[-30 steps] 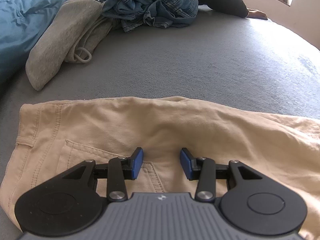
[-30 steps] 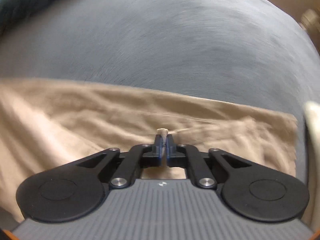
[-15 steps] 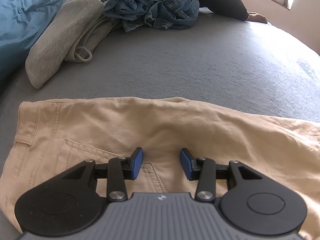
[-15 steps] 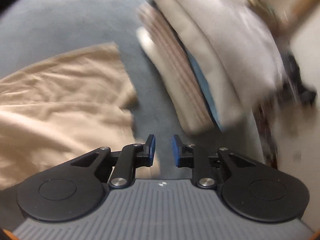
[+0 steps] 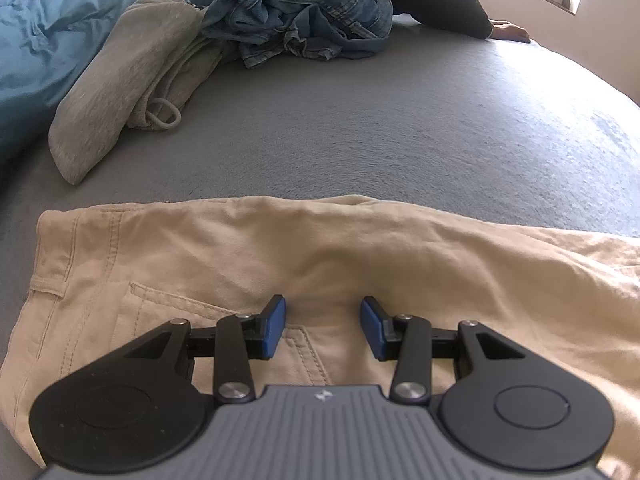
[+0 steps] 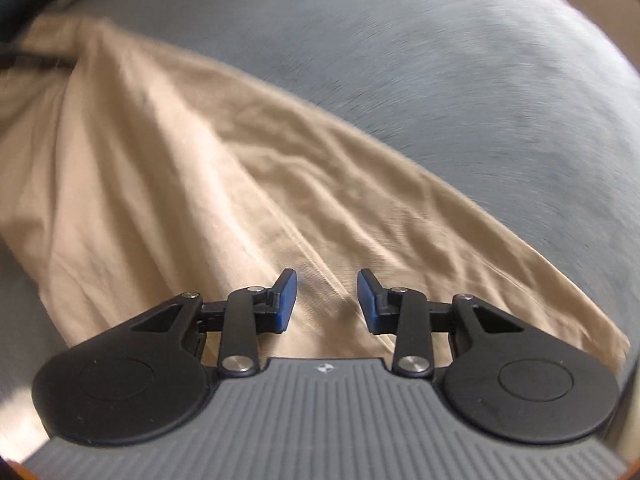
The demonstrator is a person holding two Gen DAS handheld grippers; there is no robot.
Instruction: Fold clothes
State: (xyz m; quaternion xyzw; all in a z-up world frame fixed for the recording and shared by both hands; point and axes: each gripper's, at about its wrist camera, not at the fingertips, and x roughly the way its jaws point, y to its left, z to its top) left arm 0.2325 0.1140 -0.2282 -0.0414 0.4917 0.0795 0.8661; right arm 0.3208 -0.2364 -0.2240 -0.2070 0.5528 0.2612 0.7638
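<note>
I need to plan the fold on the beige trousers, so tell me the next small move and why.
Probably lower the right claw onto the leg of the beige trousers and pinch the cloth there. Its jaws are opening with nothing between them. The trousers lie spread on the grey bedcover, and the left claw hovers open above the pocket end, so neither claw has a grip for folding yet.

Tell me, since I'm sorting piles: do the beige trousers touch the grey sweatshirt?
Apart. The left wrist view shows a bare strip of grey bed cover between the beige trousers and the grey sweatshirt.
</note>
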